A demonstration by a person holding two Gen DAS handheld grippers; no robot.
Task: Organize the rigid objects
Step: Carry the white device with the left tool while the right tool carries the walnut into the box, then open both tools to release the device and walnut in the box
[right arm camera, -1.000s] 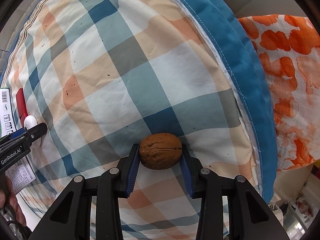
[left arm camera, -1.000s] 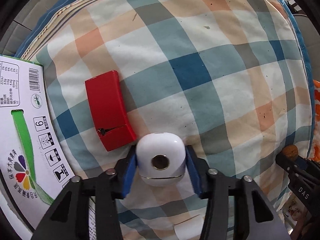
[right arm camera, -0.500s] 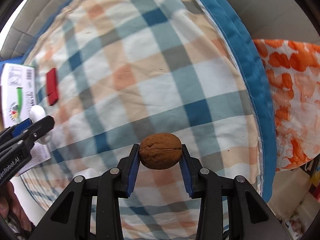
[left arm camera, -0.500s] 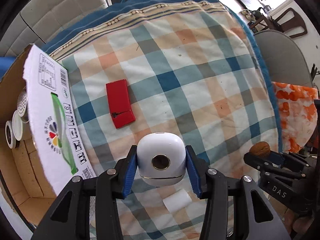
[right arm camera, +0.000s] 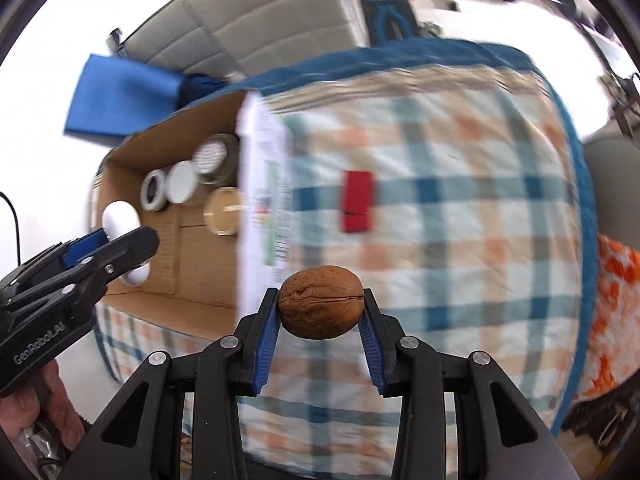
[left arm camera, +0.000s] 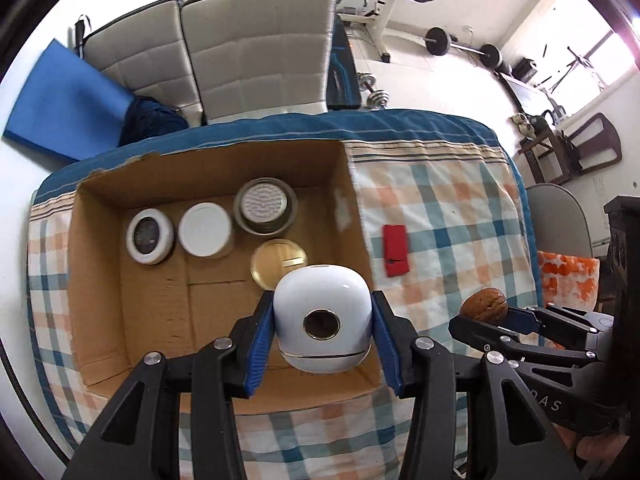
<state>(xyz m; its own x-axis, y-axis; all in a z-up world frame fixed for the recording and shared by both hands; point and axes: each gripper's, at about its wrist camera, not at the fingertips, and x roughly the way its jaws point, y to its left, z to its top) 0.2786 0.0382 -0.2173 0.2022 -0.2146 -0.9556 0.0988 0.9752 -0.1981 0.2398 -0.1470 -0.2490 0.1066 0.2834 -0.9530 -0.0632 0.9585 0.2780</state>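
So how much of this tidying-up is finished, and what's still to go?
Four round items already sit in the cardboard box. In hand: the left gripper grips a white rounded device over the box, and the right gripper grips a walnut, held above the checked cloth. Left: both need dropping in, and the red case lies on the cloth.

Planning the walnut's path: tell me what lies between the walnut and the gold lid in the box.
In the right wrist view, the cardboard box's printed white side wall stands between the brown walnut and the round gold lid.
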